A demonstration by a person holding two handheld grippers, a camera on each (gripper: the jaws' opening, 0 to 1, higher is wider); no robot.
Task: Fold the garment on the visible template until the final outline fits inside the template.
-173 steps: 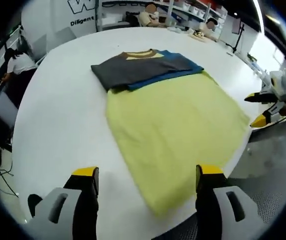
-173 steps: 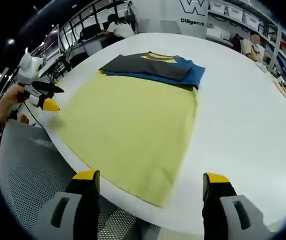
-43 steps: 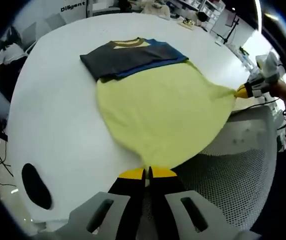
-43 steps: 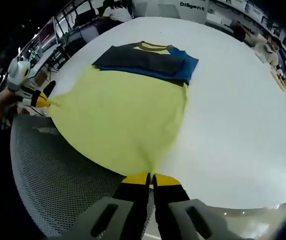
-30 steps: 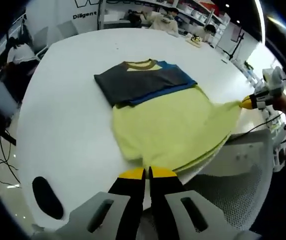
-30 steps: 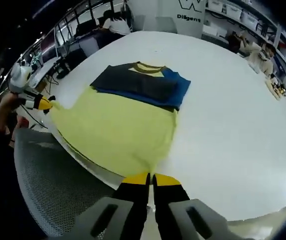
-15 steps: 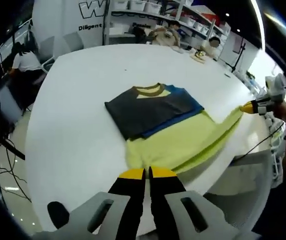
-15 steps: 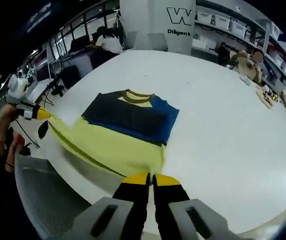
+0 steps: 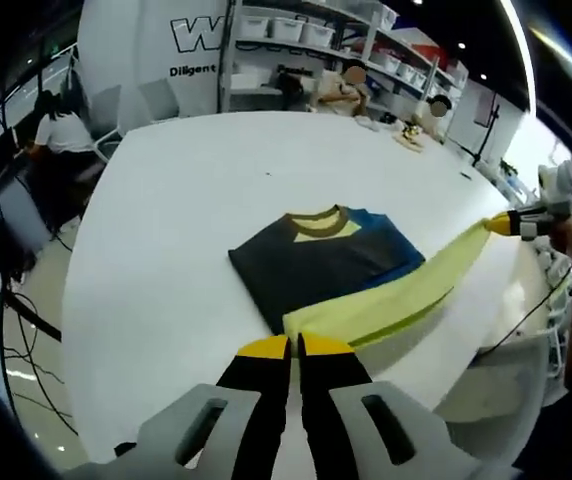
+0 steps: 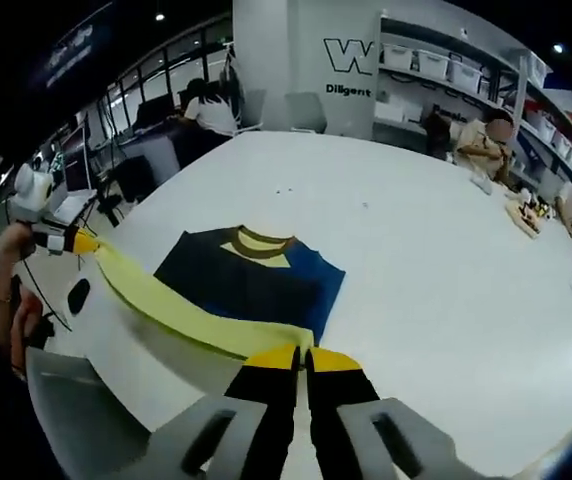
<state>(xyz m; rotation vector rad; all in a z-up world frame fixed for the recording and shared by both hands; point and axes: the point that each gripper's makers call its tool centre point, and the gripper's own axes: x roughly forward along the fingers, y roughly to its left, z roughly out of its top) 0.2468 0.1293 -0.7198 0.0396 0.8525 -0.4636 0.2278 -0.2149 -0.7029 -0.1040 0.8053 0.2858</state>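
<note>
Left gripper view looks over a big white table (image 9: 166, 230). The left gripper (image 9: 295, 347) is at the bottom of this view. Its two yellow-tipped jaws are pressed together, and they pinch one corner of the yellow part of the shirt (image 9: 386, 300). The yellow cloth is lifted off the table and pulled into a long band. It runs from the left gripper up and across to the right gripper (image 9: 501, 224), which shows near the right edge with a hand (image 9: 569, 222) behind it. That gripper pinches the other corner.

The top of the shirt lies flat on the table, just past the left gripper. It is dark grey (image 9: 306, 262) with a blue side (image 9: 391, 240) and a brown collar (image 9: 316, 218). The yellow band hangs over its near edge.

Right gripper view shows the same thing from the other end. The right gripper (image 10: 302, 357) is at the bottom, jaws pressed together on the yellow cloth (image 10: 171, 305). The band stretches away to the left gripper (image 10: 78, 242), held in a hand (image 10: 14, 255) at the left edge. The dark top part (image 10: 236, 280) with its collar (image 10: 259, 241) lies flat on the table (image 10: 436, 270), right behind the band.

Far behind the table there are shelves (image 10: 436, 70), a white wall with letters (image 9: 201, 40), and people sitting (image 9: 56, 130).
</note>
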